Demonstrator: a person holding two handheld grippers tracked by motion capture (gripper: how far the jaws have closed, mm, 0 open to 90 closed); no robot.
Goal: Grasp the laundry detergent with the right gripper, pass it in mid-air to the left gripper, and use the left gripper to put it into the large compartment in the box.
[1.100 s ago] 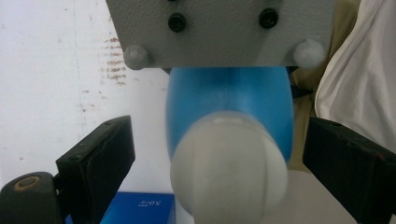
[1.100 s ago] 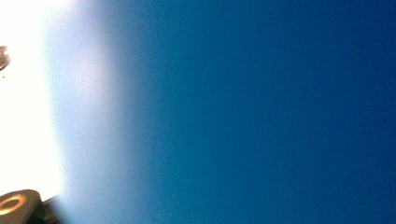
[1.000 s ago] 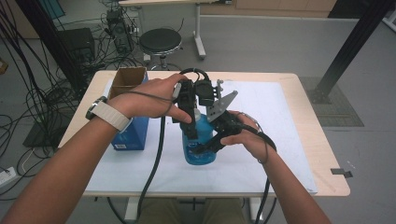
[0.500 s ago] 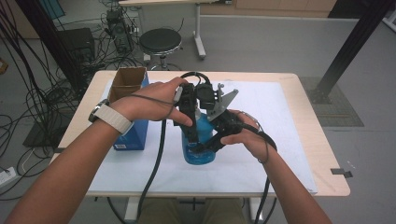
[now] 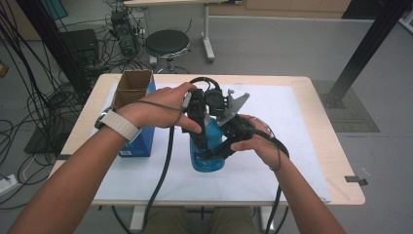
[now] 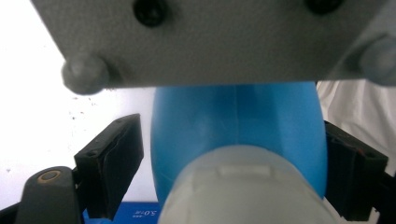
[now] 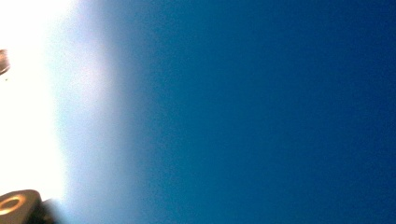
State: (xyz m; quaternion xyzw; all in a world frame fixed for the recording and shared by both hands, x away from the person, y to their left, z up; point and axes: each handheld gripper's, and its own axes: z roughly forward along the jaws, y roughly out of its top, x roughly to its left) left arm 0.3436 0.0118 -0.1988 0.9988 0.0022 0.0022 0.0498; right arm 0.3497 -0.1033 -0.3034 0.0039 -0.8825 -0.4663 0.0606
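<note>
The blue bottle [image 5: 207, 158] stands upright at the centre of the worktop [image 5: 321, 141], on its white sheet. The right tongs [image 5: 214, 148] pinch its body low down, at four o'clock. The left tongs [image 5: 197, 119], above at twelve o'clock, have just been closing around the white cap [image 6: 247, 186]; their pads are not yet touching it.

Recommendation: centre both pads on the cap before pressing, and hold the body firm.

Blue box [image 5: 139, 141], nine o'clock: label illegible.

the bottle [image 5: 207, 156] stands mid-table [image 5: 311, 97], with the box [image 5: 134, 87] to its left.
</note>
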